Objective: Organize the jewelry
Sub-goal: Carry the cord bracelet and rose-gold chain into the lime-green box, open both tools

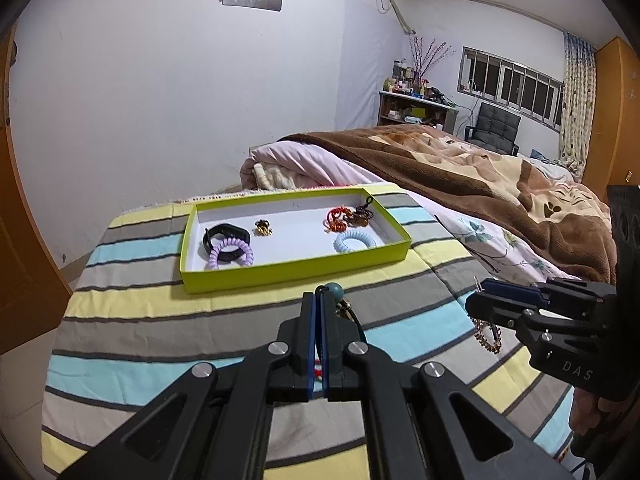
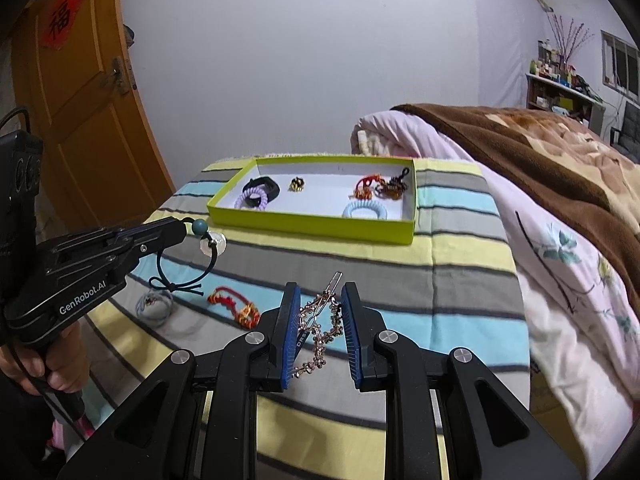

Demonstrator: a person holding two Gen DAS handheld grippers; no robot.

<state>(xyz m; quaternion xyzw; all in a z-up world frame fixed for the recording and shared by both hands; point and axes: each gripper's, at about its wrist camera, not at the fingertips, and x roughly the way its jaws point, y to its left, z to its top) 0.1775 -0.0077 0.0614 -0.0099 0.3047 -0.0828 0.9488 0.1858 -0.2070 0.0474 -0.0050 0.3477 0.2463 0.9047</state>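
At lower centre, the left gripper [image 1: 319, 300] is clenching a beaded cord necklace [image 2: 208, 240]. The right gripper [image 2: 320, 304] is grasping a chain hair clip [image 2: 320, 320] below the green tray [image 2: 312, 226].

Your matt black plastic right hand-held gripper [image 2: 320, 320] carries a glinting metal hair clip [image 2: 320, 322]; below, a soft striped cloth bedspread [image 2: 460, 280].
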